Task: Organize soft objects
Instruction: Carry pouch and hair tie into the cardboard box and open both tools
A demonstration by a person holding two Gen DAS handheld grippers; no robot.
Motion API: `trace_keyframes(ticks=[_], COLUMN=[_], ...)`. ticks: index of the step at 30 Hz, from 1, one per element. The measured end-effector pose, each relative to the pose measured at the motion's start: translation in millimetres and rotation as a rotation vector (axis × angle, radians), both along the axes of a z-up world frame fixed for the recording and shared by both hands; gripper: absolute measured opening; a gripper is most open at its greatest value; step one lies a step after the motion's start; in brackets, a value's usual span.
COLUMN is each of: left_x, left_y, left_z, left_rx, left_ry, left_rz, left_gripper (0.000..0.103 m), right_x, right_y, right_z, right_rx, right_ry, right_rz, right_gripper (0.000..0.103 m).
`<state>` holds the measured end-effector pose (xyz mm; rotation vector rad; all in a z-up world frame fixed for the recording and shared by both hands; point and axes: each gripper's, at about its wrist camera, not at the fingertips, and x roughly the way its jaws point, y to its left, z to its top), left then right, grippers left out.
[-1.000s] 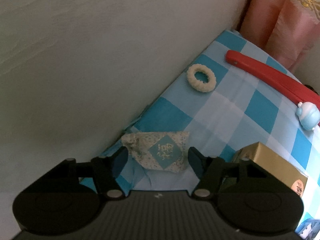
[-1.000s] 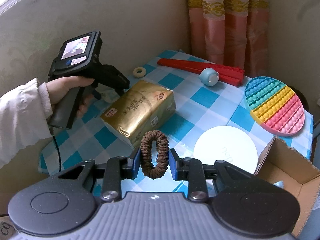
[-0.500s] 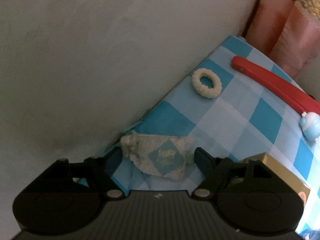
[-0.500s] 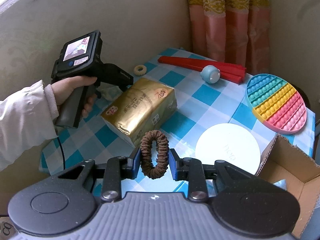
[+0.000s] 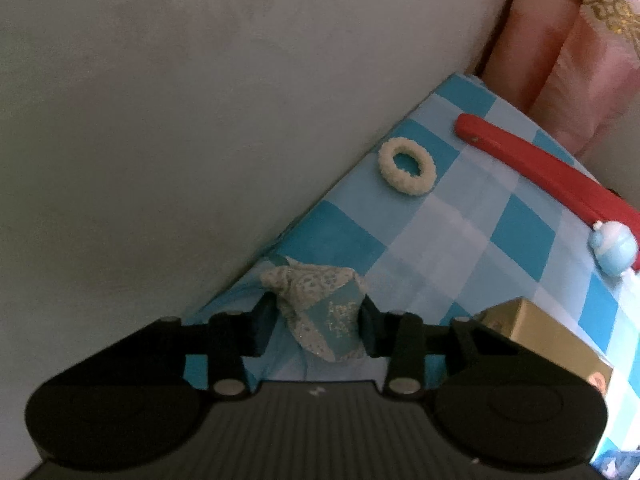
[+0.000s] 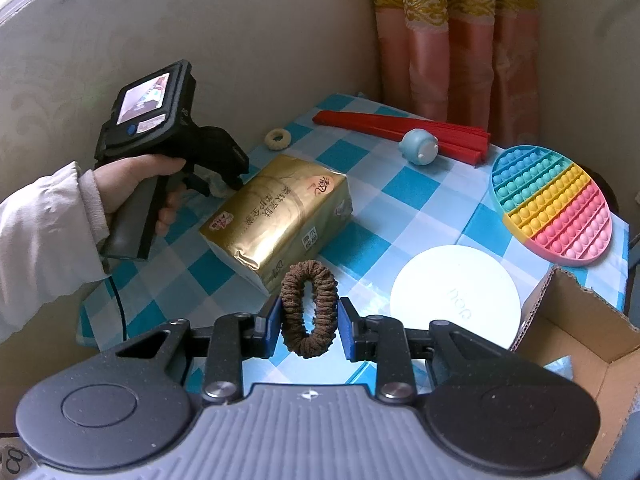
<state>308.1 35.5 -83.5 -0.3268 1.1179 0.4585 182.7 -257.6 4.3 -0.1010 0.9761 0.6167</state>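
left tongs | closed onto cloth pouch | pouch now bunched

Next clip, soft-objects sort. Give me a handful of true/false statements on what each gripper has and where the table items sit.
1. The right gripper is shut on the brown scrunchie. True.
2. The left gripper is open over bare cloth. False: it is shut on the patterned fabric sachet.
3. The cream scrunchie lies on the checked tablecloth near the wall. True.
4. The rainbow pop-it mat is inside the cardboard box. False: it lies on the tablecloth.
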Motion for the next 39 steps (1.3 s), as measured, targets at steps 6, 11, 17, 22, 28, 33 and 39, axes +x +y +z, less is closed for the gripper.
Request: trace_keyframes(ticks=[6,11,17,22,28,33,39], left_x=[-9,-20,-42,-69,-99,-112,-115], left_y=[-1,-10,-33,-57,-93,-126,-170], left_z=[17,43,72,90,109,120,131], left_rx=[-0.017,-0.019,-0.016,-0.022,-0.029,-0.057,-0.074], left_ry=[-0.002,-0.01,0.0,0.0,-0.006,-0.03,-0.046], left_rz=[-0.033,-0.107,-0.249,-0.368,-0.534,-0.661,-0.777], left_gripper=[0.04,0.04,0.04,0.04,0.04,0.04,0.04], right_x=[-4,-11,-26,-43,-61,-70,-69], right_y=[2,3,1,-9,-41,-77,-116], right_z=[3,7,13,16,30,42,44], right_rx=[-0.008,-0.025,-0.061,-0.085,-0.119,-0.164,-0.178], right_ry=[0.005,0.003,-0.002,-0.004,-0.022,-0.044,-0.038], right_rz=[-0.006,-0.013,-0.027,-0.051,-0.14,-0.241,-0.349], right_gripper=[0.034,0.034,0.034,0.034,0.034,0.034,0.034])
